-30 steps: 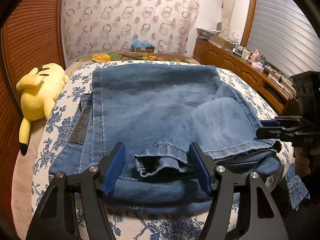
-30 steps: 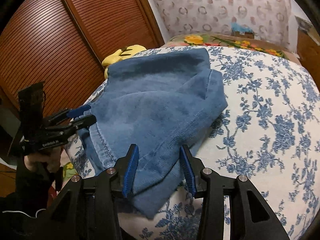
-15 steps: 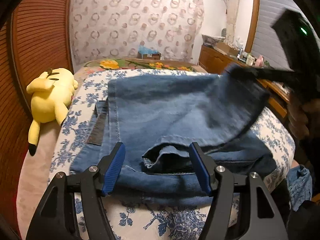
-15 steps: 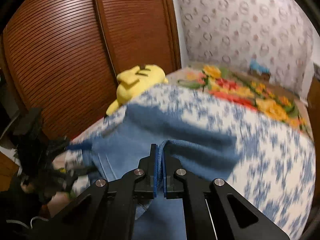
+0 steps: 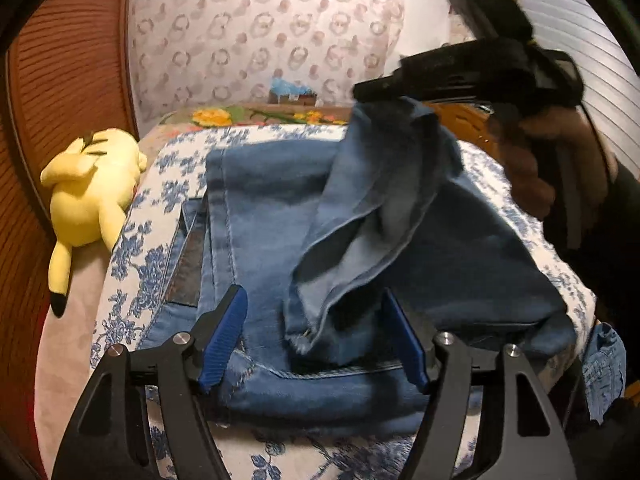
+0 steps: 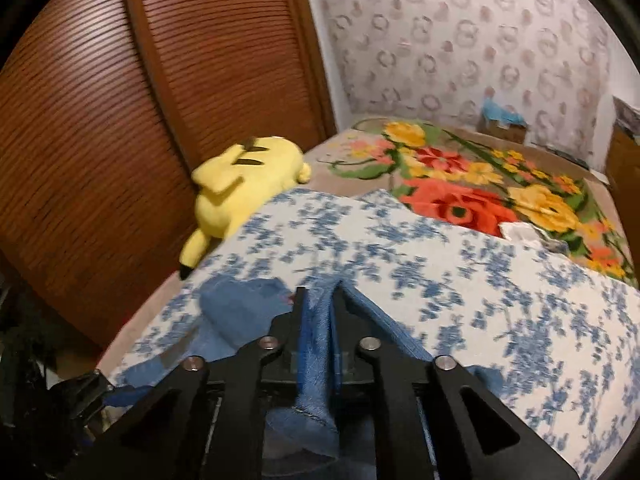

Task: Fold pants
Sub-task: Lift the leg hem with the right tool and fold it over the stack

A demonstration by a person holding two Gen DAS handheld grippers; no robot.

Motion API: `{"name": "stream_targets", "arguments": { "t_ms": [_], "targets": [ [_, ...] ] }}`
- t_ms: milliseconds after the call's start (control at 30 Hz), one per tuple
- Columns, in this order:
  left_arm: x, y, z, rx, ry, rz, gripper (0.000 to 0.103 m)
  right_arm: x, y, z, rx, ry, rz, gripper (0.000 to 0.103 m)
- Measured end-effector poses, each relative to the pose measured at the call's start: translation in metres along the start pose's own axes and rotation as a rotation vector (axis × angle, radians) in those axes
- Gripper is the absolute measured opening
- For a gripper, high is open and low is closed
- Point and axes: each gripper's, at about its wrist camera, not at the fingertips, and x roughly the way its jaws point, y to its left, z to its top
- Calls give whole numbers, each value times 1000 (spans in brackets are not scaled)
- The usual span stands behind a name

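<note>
Denim fills the middle of both views: the blue jeans [image 5: 280,220] lie spread on a white bedspread printed with blue flowers [image 5: 132,248], the near hem hanging toward the edge of the bed. The left gripper [image 5: 316,340], black with ribbed blue pads, hangs low over that near edge with its fingers [image 5: 224,340] wide apart — one on each side of a bunched fold of cloth, closed on nothing.

The right gripper [image 5: 372,94] is raised above the far right part of the jeans in the left wrist view, gripped by a bare hand [image 5: 556,160]. From its tip a corner of the denim hangs in a loose, drooping flap that falls back down to the rest of the garment. In the right wrist view the same gripper [image 6: 318,320] has its two fingers drawn close together with a strip of blue fabric pinched between them; more denim [image 6: 240,312] shows bunched to the left, blurred.

A yellow plush toy with black-tipped ears and tail [image 5: 88,196] lies on the left side of the bed, apart from the jeans and next to a brown slatted wooden door [image 6: 120,120]. Beyond the flowered bedspread lies a beige blanket with large red and yellow blossoms [image 6: 480,184], and behind it a pale wall patterned with rings [image 6: 480,40].
</note>
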Motion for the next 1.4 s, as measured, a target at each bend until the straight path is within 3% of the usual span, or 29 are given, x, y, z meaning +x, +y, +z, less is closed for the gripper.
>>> {"name": "stream_targets", "arguments": {
  "t_ms": [167,267,467,600,767,800,867,933,1167,1400],
  "targets": [
    [5,2,-1,-11,5,32,71,-30,-1,-10,-36,-45,-29,39],
    [8,2,0,-19,6,41,67,-53,2,-18,-64,-71,-43,45],
    [9,-1,1,-8,-3,43,42,-78,10,-43,-114,-58,-22,46],
    [7,-3,2,2,-15,48,35,-89,14,-66,-122,-31,15,46],
    [4,-5,1,8,-39,46,21,-77,13,-82,-160,27,-25,46],
    [2,-7,1,13,-48,43,15,-73,13,-79,-160,40,-36,45],
    [-1,-9,1,15,-58,44,13,-65,13,-73,-162,49,-37,17],
    [-7,-10,1,10,-69,37,11,-62,17,-63,-173,35,-29,6],
    [-49,-14,-7,12,-141,26,10,-74,49,-16,-214,-100,65,3],
    [-57,-5,-23,-36,-117,39,10,-34,86,14,-265,-51,86,2]
  ]
}}
